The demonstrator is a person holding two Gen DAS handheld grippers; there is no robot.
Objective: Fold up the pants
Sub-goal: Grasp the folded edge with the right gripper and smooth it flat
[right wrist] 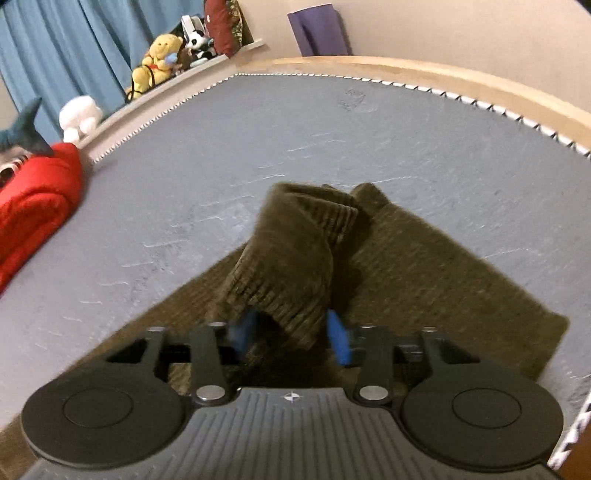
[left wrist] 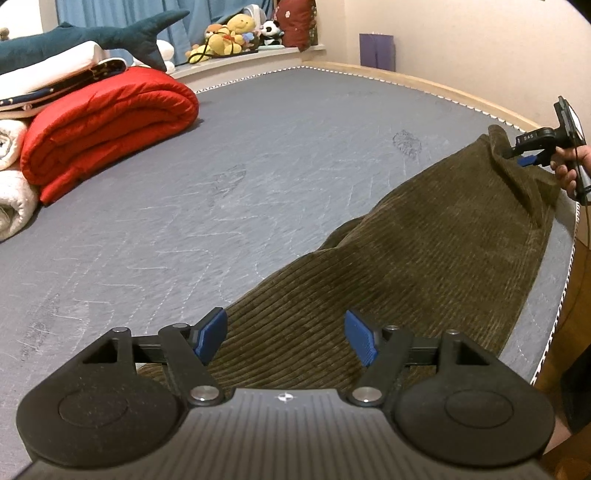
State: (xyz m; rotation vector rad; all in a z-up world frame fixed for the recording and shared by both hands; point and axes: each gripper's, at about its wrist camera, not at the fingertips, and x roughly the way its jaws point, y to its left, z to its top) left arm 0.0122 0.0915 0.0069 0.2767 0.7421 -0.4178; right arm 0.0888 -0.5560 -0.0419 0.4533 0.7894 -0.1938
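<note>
Olive-brown corduroy pants (left wrist: 406, 258) lie stretched along the right side of a grey mattress (left wrist: 221, 166). My left gripper (left wrist: 286, 338) is open, its blue pads on either side of the near end of the pants, just above the cloth. My right gripper (left wrist: 517, 157) shows in the left wrist view at the far end, shut on a raised fold of the pants. In the right wrist view the right gripper (right wrist: 293, 334) holds a bunched fold of the pants (right wrist: 288, 251) between its blue pads, lifted above the flat part (right wrist: 424, 266).
A folded red quilt (left wrist: 107, 125), white rolled bedding (left wrist: 14, 192) and a plush shark (left wrist: 85, 40) sit at the mattress's left. Plush toys (left wrist: 236, 33) line the sill behind. The wooden bed frame (left wrist: 424, 83) and the mattress edge run close along the right.
</note>
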